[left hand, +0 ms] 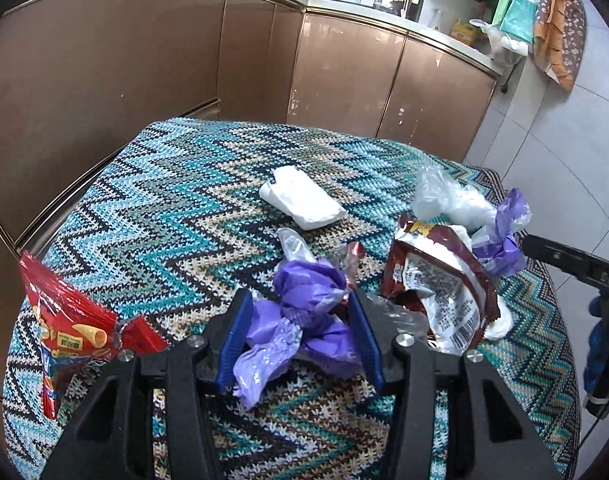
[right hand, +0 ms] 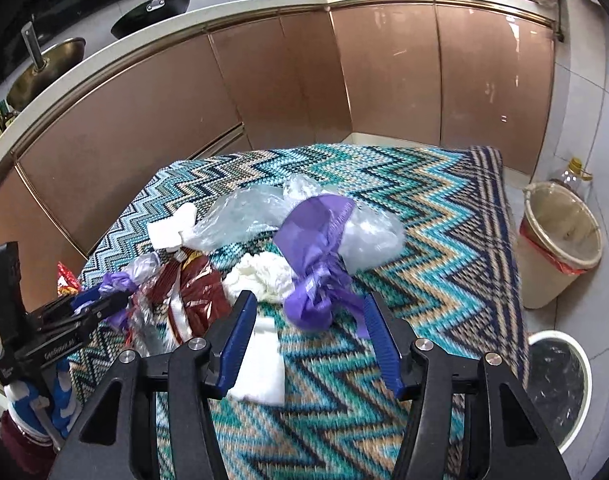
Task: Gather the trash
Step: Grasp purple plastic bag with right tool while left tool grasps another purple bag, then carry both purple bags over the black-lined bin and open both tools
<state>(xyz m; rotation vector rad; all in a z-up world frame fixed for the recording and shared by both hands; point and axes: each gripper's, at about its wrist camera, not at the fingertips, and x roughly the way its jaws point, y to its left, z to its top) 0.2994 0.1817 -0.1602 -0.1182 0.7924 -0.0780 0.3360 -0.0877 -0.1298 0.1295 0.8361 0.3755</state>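
Trash lies scattered on a zigzag-patterned tablecloth (left hand: 176,208). My left gripper (left hand: 300,316) has its blue pads around a crumpled purple plastic bag (left hand: 304,320), which fills the gap between them; it also shows in the right wrist view (right hand: 104,300). My right gripper (right hand: 308,320) is open, its fingers on either side of a second knotted purple bag (right hand: 316,264), with a white tissue (right hand: 260,364) under the left finger. A brown snack wrapper (left hand: 436,280), a red chip bag (left hand: 64,328), a folded white tissue (left hand: 304,200) and clear plastic bags (right hand: 244,216) lie nearby.
Brown kitchen cabinets (left hand: 144,60) stand behind the table. A beige bin with a liner (right hand: 560,240) stands on the floor to the right of the table, and a white-rimmed bin with a black liner (right hand: 556,392) sits nearer. An oil bottle (right hand: 572,176) stands behind the beige bin.
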